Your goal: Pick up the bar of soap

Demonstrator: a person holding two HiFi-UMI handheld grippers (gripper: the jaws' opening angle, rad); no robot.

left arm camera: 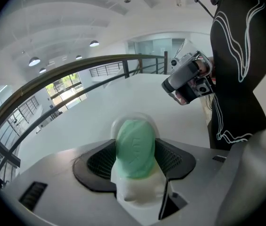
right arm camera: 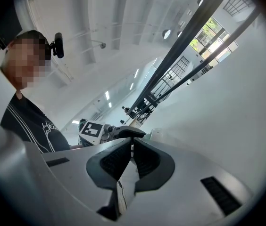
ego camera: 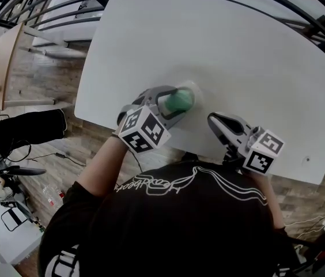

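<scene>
Soap [left arm camera: 135,145] is pinched in my left claw [left arm camera: 136,149] mid-frame, right claw [right arm camera: 132,147] pressed together empty, and I reckon it's slick enough to squirt out if I squeeze harder.

no readable text; shirt lettering [ego camera: 163,184] illegible

In the head view the left gripper [ego camera: 181,103] covers both flanks of the bar of soap [ego camera: 178,100], and only a sliver of the pale dish [ego camera: 193,88] beneath shows past it. In the left gripper view the soap's lower end is sunk between the jaws, so whether it touches the dish cannot be told. The near edge of the bench [ego camera: 237,51] is hidden where the left gripper and the right gripper [ego camera: 213,120] cross it.
</scene>
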